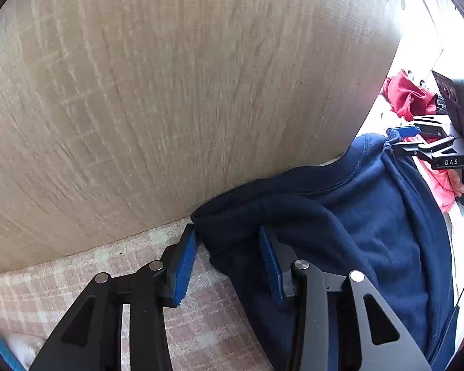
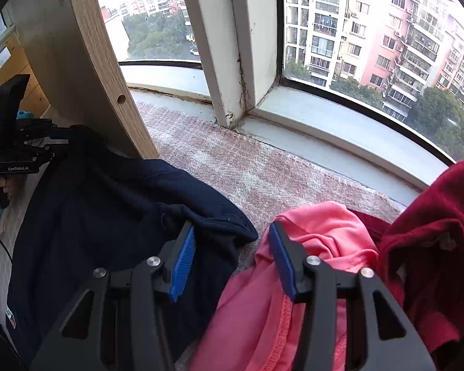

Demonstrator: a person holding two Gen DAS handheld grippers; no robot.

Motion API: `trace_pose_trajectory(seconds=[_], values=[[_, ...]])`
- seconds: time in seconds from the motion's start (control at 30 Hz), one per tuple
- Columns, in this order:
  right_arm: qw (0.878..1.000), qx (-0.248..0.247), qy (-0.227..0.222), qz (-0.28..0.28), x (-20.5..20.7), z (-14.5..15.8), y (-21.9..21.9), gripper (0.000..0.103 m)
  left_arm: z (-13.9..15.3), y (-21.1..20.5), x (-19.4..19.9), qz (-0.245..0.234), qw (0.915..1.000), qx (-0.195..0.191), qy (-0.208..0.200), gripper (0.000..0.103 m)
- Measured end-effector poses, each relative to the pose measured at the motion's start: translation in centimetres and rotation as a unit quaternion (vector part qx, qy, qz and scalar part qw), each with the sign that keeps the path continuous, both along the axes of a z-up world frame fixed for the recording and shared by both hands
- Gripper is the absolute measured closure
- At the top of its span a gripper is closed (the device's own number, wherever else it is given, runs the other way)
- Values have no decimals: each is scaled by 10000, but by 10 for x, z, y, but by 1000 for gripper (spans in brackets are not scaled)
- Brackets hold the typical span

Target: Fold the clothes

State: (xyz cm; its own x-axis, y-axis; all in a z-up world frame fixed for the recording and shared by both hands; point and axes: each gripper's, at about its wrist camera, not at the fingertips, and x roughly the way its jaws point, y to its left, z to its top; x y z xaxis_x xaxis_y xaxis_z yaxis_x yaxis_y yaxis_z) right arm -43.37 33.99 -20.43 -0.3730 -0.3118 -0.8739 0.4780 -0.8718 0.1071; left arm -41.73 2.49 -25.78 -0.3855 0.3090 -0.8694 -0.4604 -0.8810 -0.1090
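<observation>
Left wrist view: we see the wooden panel, then the navy sweatshirt lying on the pink checked cover. Our left gripper stands part open astride its corner; our right gripper gapes likewise, beside a pink garment.

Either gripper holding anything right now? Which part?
Nothing gripped. Left gripper and right gripper both open, each straddling a corner of the navy shirt, unpinched.

Wooden panel, bay window, daylight, plaid pink cover
</observation>
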Motion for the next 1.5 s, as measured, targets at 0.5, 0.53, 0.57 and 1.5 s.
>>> trace_pose_trajectory(seconds=[0.5, 0.53, 0.57, 1.5], values=[[9992, 157, -117, 345, 2, -1, -10, 69, -4, 15, 12, -112, 9999, -70, 90, 62], [9992, 48, -190, 337, 1, -1, -8, 73, -4, 15, 13, -112, 9999, -68, 91, 62], [9991, -50, -254, 330, 0, -1, -7, 82, -4, 16, 13, -114, 9999, -67, 92, 62], [9950, -931, 180, 311, 98, 132, -13, 91, 128, 34, 69, -1146, 9900, 631, 532, 97]])
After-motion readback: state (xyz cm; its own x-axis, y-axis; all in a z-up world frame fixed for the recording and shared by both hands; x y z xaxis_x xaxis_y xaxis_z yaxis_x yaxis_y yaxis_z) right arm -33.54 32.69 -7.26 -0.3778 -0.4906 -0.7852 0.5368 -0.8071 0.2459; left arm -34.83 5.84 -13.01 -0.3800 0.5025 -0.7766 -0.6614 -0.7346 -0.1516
